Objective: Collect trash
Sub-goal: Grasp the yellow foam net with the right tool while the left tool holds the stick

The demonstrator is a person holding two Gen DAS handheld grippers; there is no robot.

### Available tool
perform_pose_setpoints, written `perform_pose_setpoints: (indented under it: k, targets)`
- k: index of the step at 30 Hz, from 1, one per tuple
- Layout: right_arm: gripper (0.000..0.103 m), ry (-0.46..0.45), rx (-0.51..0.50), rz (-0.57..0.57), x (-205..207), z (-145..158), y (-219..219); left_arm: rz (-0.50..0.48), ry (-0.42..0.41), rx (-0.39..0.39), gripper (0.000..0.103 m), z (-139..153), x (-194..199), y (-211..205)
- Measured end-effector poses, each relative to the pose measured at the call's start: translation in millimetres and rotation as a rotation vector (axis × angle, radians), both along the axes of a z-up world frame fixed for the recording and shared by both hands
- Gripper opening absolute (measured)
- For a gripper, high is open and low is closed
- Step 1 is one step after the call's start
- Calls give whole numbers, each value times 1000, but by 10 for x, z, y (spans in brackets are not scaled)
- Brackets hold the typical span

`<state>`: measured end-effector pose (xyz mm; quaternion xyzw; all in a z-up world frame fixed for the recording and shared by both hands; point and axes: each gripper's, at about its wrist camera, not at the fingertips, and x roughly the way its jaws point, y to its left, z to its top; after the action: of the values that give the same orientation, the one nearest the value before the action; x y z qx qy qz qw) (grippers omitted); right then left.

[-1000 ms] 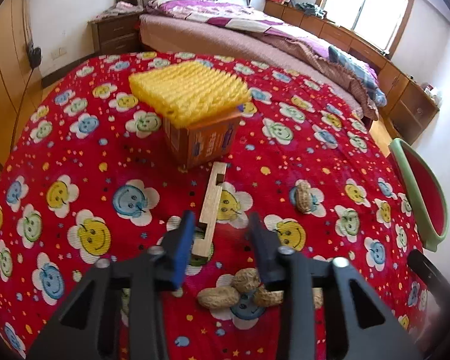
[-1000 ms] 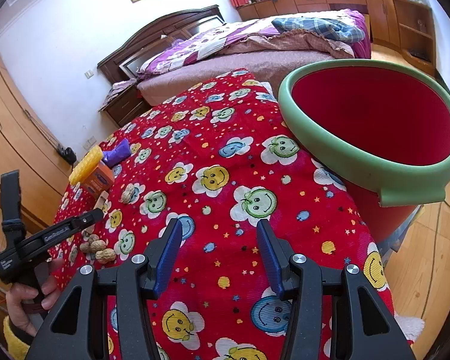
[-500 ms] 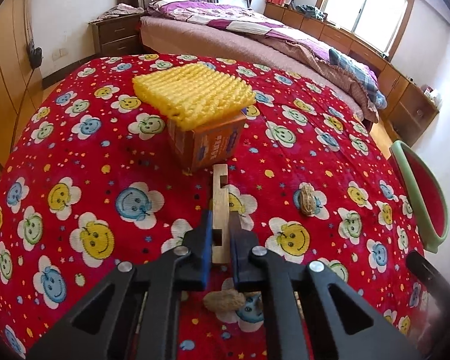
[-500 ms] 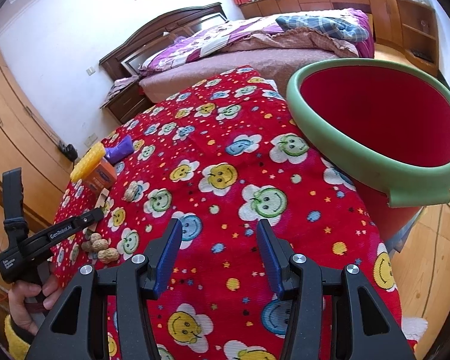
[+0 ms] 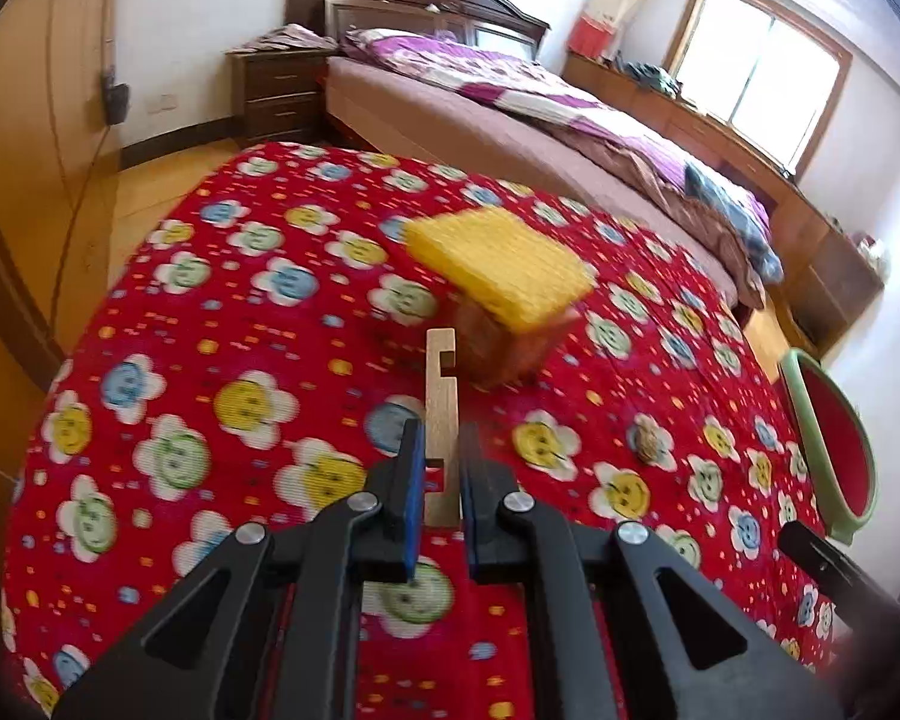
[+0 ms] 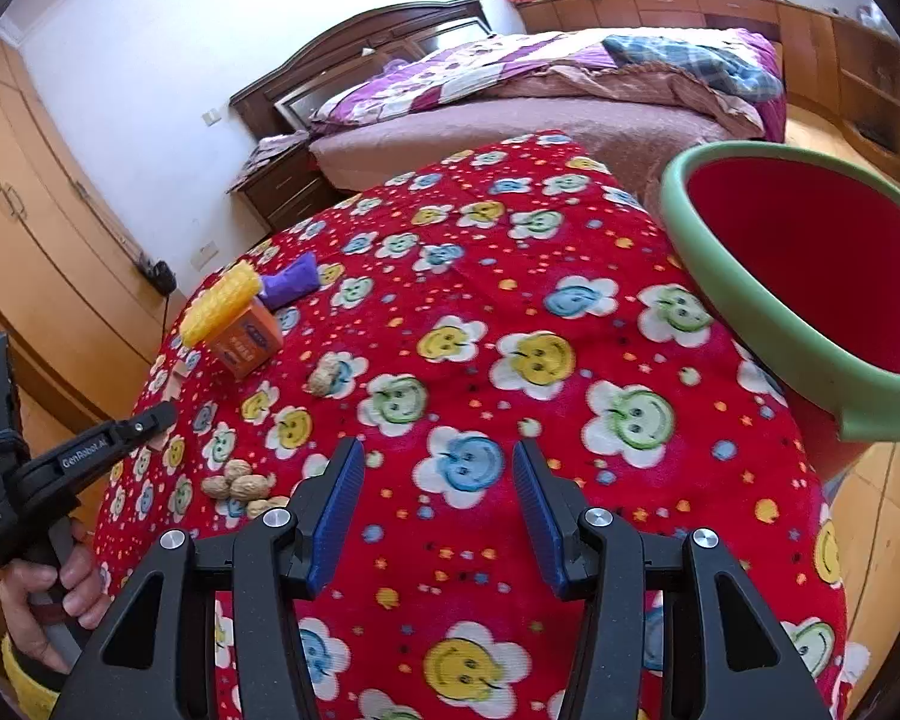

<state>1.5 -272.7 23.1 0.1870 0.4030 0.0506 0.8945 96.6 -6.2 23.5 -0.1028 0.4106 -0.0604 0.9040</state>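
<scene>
STEP: carry to bin | left gripper [image 5: 439, 480] clamped on notched wooden strip [image 5: 440, 414] | right gripper [image 6: 438, 504] open, empty | NEXT: release strip over red bin [image 6: 750, 324]

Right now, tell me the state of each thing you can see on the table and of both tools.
Left tool: shut on the wooden strip.
Wooden strip: gripped at its near end, pointing away.
Right tool: open, holding nothing.
Red bin: nothing visible inside.
Yellow sponge: resting on the orange box.
Orange box: on the cloth.
Peanuts: loose on the cloth.
</scene>
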Motion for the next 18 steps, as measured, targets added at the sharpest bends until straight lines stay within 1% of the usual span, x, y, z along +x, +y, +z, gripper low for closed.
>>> perform_pose_setpoints:
  k: [6,10,13,18]
  targets:
    - [53,-15,-22,44,115,115,217,67,-26,19,9,116,49,361]
    - [53,-24,-20,74,231,184,365,113,-38,25,9,143,92,603]
    - [53,-35,-30,106,357,238,525,146,-38,25,10,115,116,773]
    - [53,-51,-32,162,585,293,779,186,-19,0,9,9,171,971]
